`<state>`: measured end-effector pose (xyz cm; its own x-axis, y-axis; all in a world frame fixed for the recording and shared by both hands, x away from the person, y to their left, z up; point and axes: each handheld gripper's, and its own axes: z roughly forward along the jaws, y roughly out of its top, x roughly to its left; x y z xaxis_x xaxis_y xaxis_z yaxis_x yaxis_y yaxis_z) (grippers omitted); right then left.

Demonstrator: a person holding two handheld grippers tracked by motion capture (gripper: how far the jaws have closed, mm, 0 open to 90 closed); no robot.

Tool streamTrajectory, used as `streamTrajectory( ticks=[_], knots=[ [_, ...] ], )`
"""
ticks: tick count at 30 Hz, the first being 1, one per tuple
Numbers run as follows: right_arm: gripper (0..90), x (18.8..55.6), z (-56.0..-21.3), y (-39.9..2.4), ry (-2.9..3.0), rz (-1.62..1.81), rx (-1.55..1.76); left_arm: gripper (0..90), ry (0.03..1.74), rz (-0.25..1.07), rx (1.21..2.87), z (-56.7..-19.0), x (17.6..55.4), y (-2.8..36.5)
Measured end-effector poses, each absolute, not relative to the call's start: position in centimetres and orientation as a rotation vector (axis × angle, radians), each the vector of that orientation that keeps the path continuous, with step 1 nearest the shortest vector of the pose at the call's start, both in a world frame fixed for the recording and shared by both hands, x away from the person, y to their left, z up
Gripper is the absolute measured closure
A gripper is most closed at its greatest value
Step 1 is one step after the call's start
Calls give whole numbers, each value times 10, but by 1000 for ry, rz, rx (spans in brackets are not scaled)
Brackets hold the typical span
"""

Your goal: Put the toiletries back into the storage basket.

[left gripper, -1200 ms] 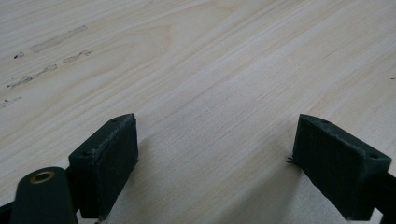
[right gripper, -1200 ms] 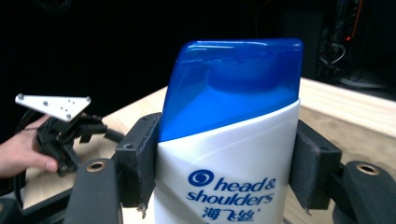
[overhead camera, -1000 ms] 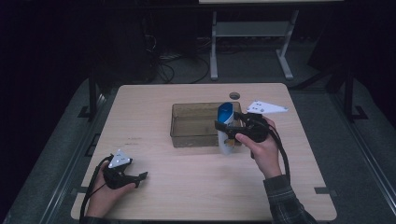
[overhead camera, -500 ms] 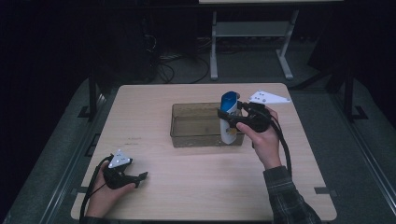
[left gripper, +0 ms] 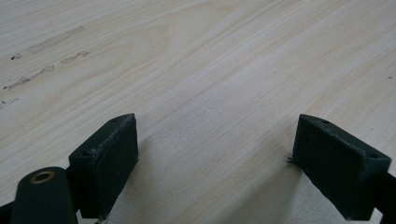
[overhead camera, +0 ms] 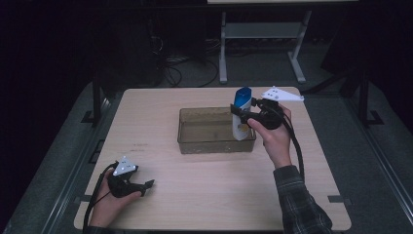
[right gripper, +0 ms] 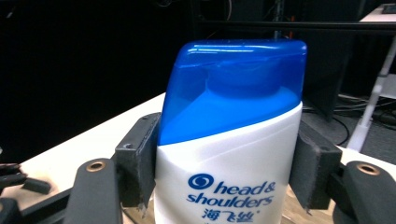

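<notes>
Since a second ago the right gripper (overhead camera: 242, 115) has carried the bottle (overhead camera: 241, 114) up and toward the far side of the table (overhead camera: 204, 204), so the blue cap now stands clear above the far right corner of the bin (overhead camera: 195, 145), where before it sat lower against the bin's near right wall. The bottle has also come more upright. The left gripper (overhead camera: 143, 186) has not shifted.

The right gripper's jaws are clamped on the bottle (right gripper: 229, 140), one pad on each side just below the cap, pressing on the white body. The bottle hangs upright over the bin's right end; whether its base is inside the bin or touches the wall is hard to judge from the high view.

The left gripper (left gripper: 212, 163) rests low at the near left of the table, well apart from the bin. Its jaws stand wide apart with bare wood between them.
</notes>
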<state>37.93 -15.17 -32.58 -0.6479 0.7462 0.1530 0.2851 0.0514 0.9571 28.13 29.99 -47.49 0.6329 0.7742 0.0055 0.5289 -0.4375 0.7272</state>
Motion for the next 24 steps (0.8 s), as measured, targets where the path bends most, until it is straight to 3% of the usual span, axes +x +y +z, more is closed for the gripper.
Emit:
streamTrajectory(
  ticks=[24],
  knots=[
    [344, 398, -352, -165, 1939, 1544, 1102, 132, 1005, 442, 2149, -475, 281, 300]
  ],
)
